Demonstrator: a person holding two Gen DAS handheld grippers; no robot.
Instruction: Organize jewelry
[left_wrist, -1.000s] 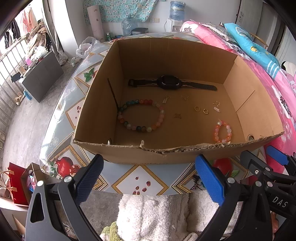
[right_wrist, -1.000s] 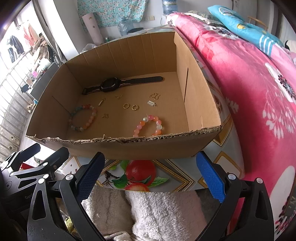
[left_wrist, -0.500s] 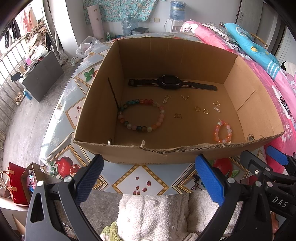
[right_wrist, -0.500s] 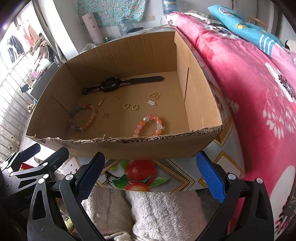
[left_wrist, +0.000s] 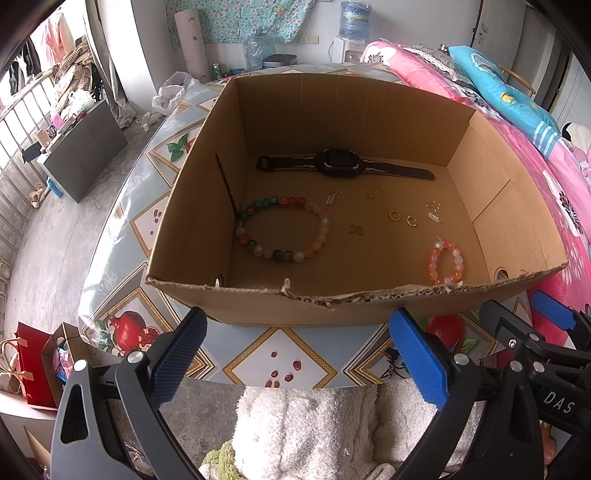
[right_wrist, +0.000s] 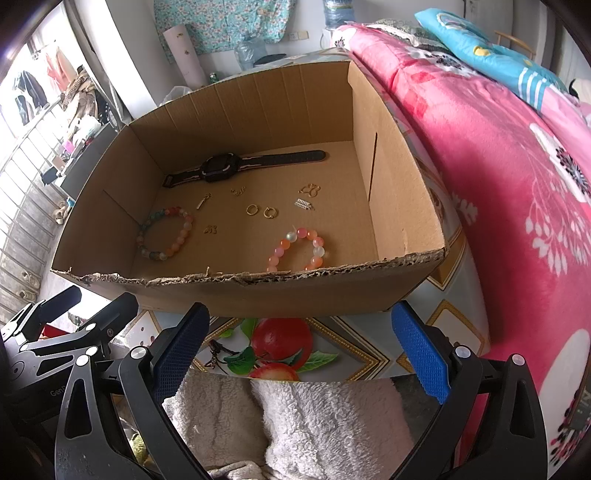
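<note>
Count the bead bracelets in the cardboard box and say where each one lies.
2. The larger multicolour bracelet lies on the box floor near the left wall; the smaller pink-orange bracelet lies near the front right corner, just behind the torn front edge. None appears hidden.

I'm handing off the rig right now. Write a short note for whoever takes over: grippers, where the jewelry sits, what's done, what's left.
Left gripper: open, empty, outside the near wall of the box.
Right gripper: open, empty, beside it.
All jewelry lies loose on the box floor: watch at the back, big bracelet on the left, small bracelet near right, two gold rings and several small charms between them.
Done: nothing sorted or gripped.
Left: pick up and group every piece.
</note>
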